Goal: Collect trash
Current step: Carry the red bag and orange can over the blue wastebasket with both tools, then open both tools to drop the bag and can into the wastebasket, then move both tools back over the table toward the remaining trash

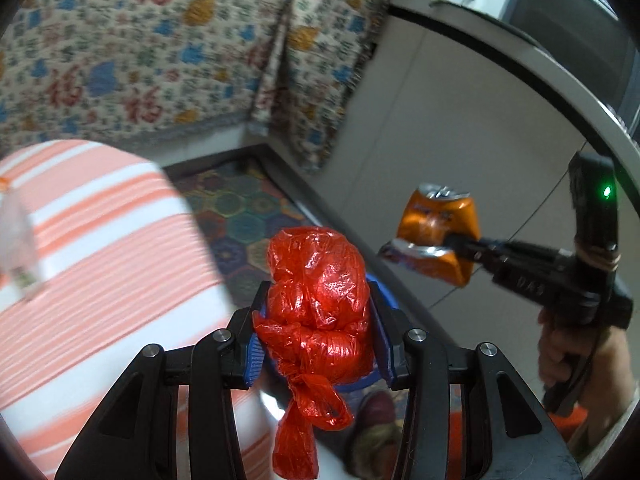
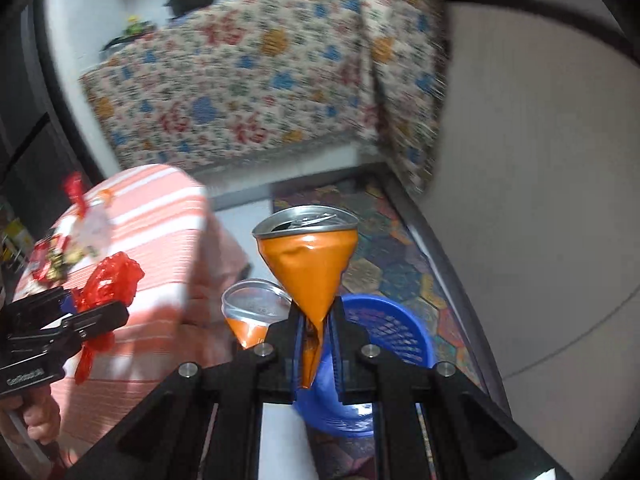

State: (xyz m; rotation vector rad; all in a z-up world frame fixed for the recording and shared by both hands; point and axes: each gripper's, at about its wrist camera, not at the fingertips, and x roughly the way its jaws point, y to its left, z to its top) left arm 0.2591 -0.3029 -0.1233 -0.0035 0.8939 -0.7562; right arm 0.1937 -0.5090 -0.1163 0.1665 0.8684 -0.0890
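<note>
Left claw [image 1: 316,336]: clenched on the red plastic bag [image 1: 316,296], which fills the lower centre of your left view; blue pads press its sides.
Right claw [image 2: 318,344]: clenched on the crushed orange can [image 2: 310,264], pinched flat at the waist, silver lid up, long axis running up the frame.
Key relation: blue basket [image 2: 394,330] sits directly below and just right of your right claw, lower centre of the right view. In the left view only a sliver of it shows behind the bag, so I judge both claws are near over it, the right more squarely.
Bag: thin, crinkly, glossy film, knotted into a lump with a loose tail hanging; light, will likely cling or flutter when let go.
Can: dented thin metal, stiff creases; should drop straight.
Basket: perforated plastic, round rim.
Beyond: striped orange-white cloth on the bench [image 2: 160,216] at left, hexagon-patterned rug [image 2: 400,264] under the basket.
</note>
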